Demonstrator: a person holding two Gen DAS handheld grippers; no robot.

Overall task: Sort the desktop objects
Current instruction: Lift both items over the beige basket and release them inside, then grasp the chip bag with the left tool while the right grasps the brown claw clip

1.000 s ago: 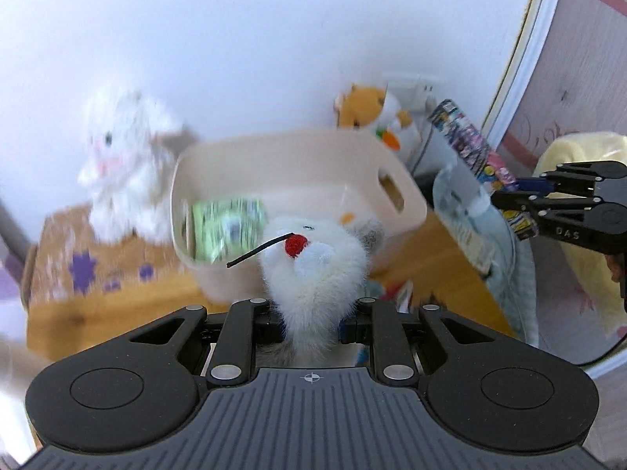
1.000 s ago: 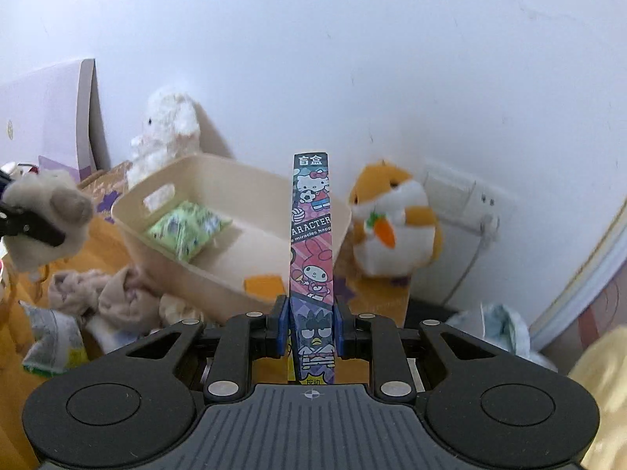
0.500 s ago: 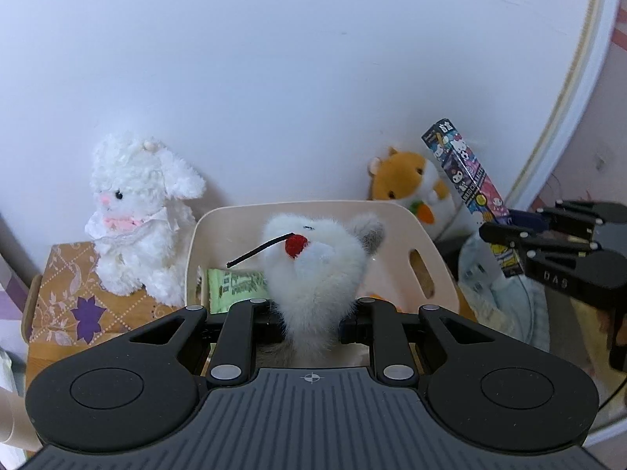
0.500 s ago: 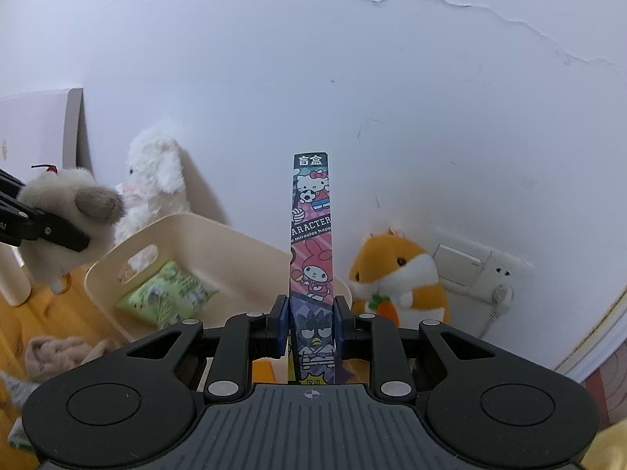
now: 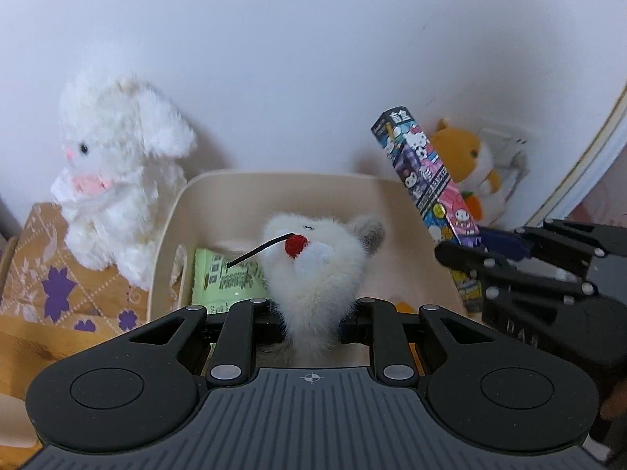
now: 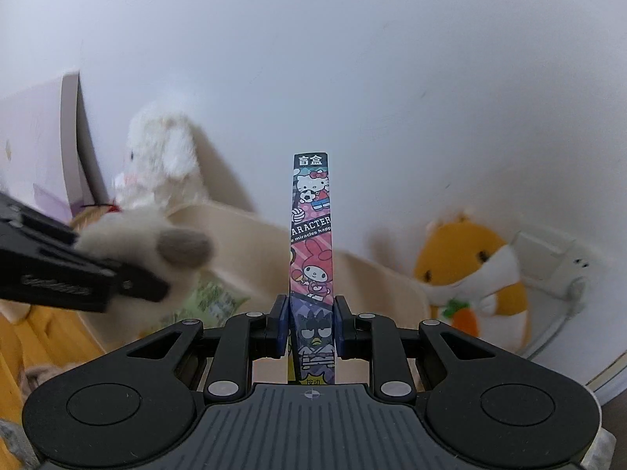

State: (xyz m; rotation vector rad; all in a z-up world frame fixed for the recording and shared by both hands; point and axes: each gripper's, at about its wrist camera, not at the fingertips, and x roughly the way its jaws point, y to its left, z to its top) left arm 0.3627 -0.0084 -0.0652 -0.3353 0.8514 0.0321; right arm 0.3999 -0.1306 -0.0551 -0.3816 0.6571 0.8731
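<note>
The left hand-held gripper (image 5: 311, 323) pinches a white plush toy (image 5: 313, 270) above the cream bin (image 5: 282, 182). The right hand-held gripper (image 6: 311, 327), angled downward just beside it, clamps an upright cartoon-printed box (image 6: 312, 258).

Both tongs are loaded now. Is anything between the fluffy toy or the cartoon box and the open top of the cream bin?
Nothing visible blocks either. The fluffy toy in the left tongs hangs over the cream bin; the cartoon box in the right tongs is at its right edge. A green packet lies inside, leaving room.
</note>
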